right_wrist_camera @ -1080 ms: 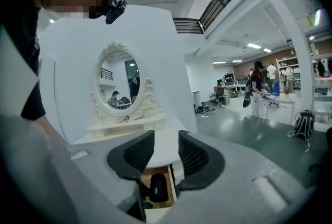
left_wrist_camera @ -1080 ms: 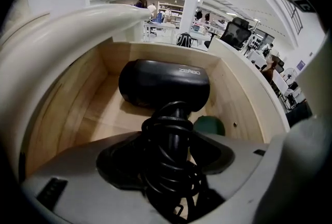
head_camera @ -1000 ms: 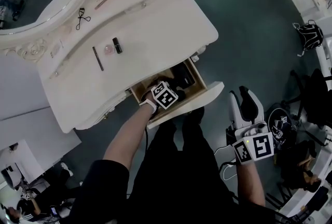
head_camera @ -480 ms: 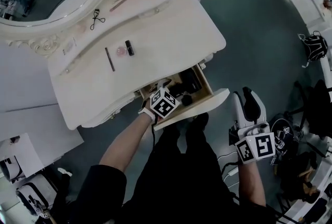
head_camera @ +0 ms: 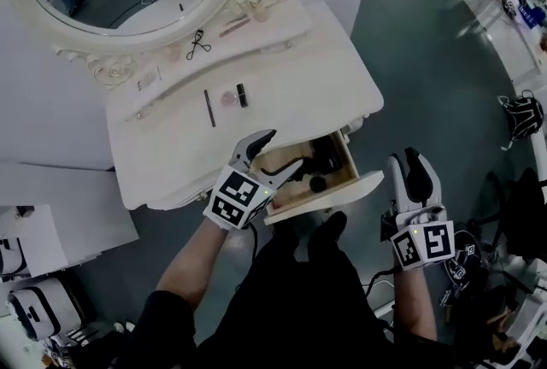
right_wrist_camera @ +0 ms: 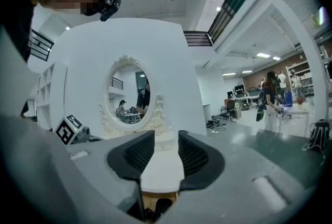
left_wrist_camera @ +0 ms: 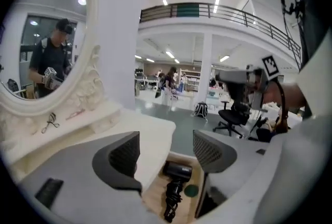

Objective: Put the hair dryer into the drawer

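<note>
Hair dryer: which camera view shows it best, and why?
The left gripper view: the hair dryer lies in the open drawer, body and cord plain. The head view shows it small and dark; the right gripper view, only a dark scrap.

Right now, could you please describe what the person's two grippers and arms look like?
The left gripper and right gripper match: white bodies, two curved jaws lined with dark ribbed pads, and a cube of black-and-white square markers behind. The person wears black short sleeves. The left gripper's jaws are closing, with nothing between them.
</note>
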{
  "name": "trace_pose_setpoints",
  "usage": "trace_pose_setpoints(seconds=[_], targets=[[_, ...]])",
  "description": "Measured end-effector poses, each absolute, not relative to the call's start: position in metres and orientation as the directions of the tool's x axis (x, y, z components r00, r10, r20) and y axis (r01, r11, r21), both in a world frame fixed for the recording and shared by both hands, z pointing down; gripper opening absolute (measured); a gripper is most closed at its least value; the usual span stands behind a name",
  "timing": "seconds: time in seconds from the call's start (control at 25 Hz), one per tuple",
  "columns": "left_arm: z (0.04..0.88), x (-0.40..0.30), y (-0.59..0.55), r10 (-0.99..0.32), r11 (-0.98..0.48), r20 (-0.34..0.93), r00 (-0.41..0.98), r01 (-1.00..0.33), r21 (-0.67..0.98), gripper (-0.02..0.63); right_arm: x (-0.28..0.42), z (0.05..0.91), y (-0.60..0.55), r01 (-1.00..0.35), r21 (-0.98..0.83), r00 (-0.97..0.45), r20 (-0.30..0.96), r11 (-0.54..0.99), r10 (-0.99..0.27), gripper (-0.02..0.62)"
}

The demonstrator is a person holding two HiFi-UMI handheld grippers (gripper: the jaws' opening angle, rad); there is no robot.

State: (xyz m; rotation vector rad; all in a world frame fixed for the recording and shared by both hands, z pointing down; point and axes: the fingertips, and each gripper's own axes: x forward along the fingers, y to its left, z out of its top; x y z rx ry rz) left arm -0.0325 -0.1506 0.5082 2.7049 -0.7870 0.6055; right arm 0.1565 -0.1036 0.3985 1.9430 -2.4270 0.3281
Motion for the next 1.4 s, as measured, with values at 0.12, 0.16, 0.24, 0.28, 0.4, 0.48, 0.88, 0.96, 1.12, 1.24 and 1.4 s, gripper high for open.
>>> trace_pose_setpoints(seconds=[0.12,0.16,0.24,0.28,0.4,0.48,0.88,0.96,1.12,1.24,1.4], targets=[[0.436,-0.049,-0.154,-0.547,-0.791,0.291,0.785,-0.599,0.129,0.249,0.149,0.381,-0.109,-0.963,-0.140,-0.244,0.101,0.229,-0.965,0.136],[0.414,-0.053,-0.155,-0.578,-0.780,0.237,0.781,-0.614,0.122,0.217,0.146,0.374,-0.111,-0.963,-0.135,-0.248,0.086,0.235,-0.965,0.132],[0.375,-0.061,-0.154,-0.628,-0.759,0.145,0.765,-0.643,0.105,0.164,0.141,0.359,-0.114,-0.961,-0.126,-0.255,0.055,0.246,-0.965,0.123],[0.357,-0.064,-0.153,-0.648,-0.748,0.107,0.755,-0.656,0.097,0.146,0.138,0.352,-0.115,-0.960,-0.120,-0.258,0.039,0.252,-0.965,0.119],[0.316,-0.071,-0.151,-0.699,-0.711,0.017,0.715,-0.698,0.087,0.098,0.129,0.327,-0.116,-0.958,-0.099,-0.269,-0.012,0.269,-0.963,0.103],[0.297,-0.077,-0.152,-0.733,-0.678,-0.021,0.679,-0.729,0.098,0.070,0.124,0.310,-0.115,-0.956,-0.083,-0.277,-0.047,0.280,-0.960,0.089],[0.264,-0.092,-0.143,-0.796,-0.606,-0.082,0.600,-0.789,0.099,0.000,0.110,0.252,-0.101,-0.952,0.000,-0.302,-0.154,0.305,-0.941,0.007],[0.261,-0.094,-0.139,-0.800,-0.600,-0.087,0.594,-0.795,0.089,0.000,0.108,0.247,-0.097,-0.949,0.009,-0.313,-0.164,0.316,-0.936,0.000],[0.253,-0.094,-0.134,-0.801,-0.596,-0.103,0.589,-0.800,0.061,0.000,0.107,0.238,-0.093,-0.945,0.013,-0.323,-0.185,0.326,-0.928,0.001],[0.248,-0.092,-0.130,-0.800,-0.596,-0.109,0.589,-0.802,0.038,0.000,0.108,0.235,-0.091,-0.944,0.013,-0.325,-0.192,0.329,-0.926,0.000],[0.247,-0.092,-0.128,-0.801,-0.594,-0.113,0.588,-0.804,0.028,0.000,0.107,0.234,-0.090,-0.942,0.014,-0.331,-0.196,0.335,-0.923,0.002]])
